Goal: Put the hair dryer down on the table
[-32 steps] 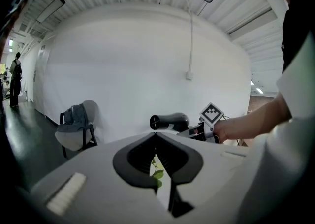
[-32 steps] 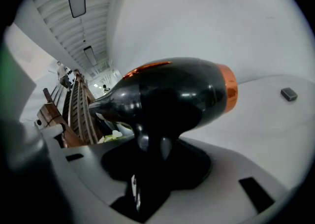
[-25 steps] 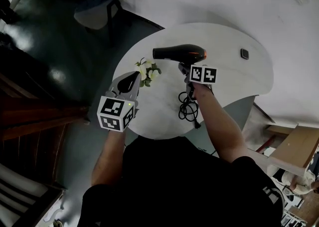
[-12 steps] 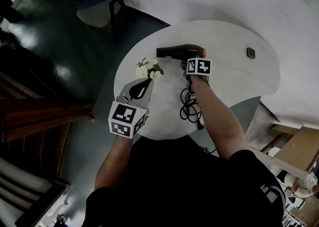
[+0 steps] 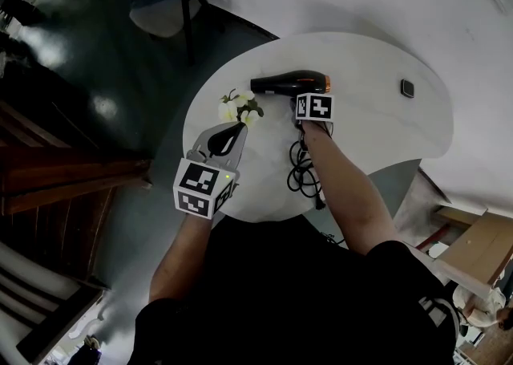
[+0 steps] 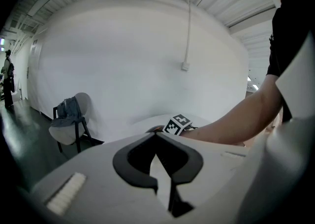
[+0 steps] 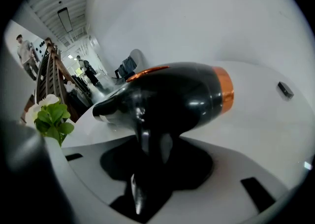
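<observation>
Right claw [image 7: 152,144] is closed tight on the handle of the black hair dryer with an orange ring [image 7: 172,95]. It holds the dryer over the round white surface [image 5: 377,131], near some white flowers [image 5: 239,108]. Left claw [image 6: 156,137] is pinched together with nothing in it.

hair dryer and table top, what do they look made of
The hair dryer looks like glossy black plastic, going by sharp highlights; its orange rear band may be metallic paint. The table looks smooth matte white, perhaps laminate or painted wood.
</observation>
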